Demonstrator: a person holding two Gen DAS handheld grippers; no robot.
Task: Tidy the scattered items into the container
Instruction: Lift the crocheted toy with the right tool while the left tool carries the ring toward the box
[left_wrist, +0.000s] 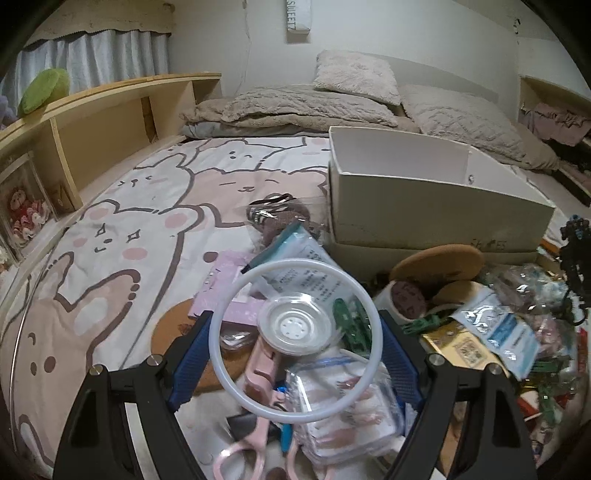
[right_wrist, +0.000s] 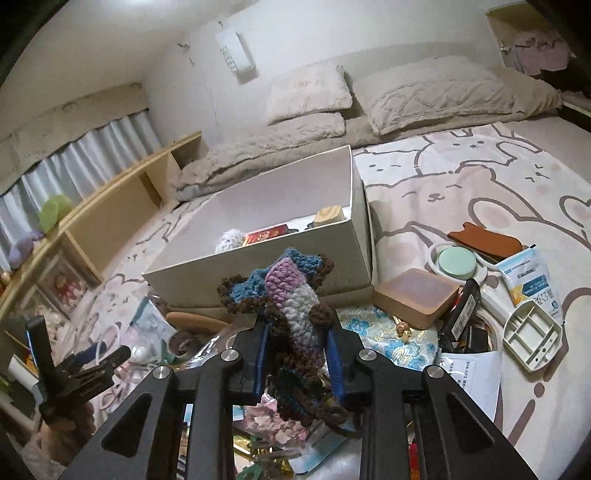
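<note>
My left gripper (left_wrist: 295, 317) is shut on a thin white ring (left_wrist: 295, 262), its blue pads pressing the ring's two sides, and holds it above a pile of clutter on the bed. The white cardboard box (left_wrist: 424, 214) stands just beyond, to the right. In the right wrist view my right gripper (right_wrist: 295, 325) is shut on a crocheted yarn piece (right_wrist: 291, 295) of purple, blue, grey and brown, held up in front of the box's (right_wrist: 192, 280) near wall. A red packet (right_wrist: 266, 234), a white fluffy ball (right_wrist: 229, 238) and a wood-patterned item (right_wrist: 328, 214) lie inside the box.
Pink scissors (left_wrist: 258, 369), a clear plastic disc (left_wrist: 295, 325), zip bags and a cork coaster (left_wrist: 439, 258) lie under the ring. Right of the box sit a tan square case (right_wrist: 417, 295), a green round tin (right_wrist: 456, 262) and a white plastic part (right_wrist: 532, 339). Pillows lie behind, a wooden shelf (left_wrist: 110, 110) left.
</note>
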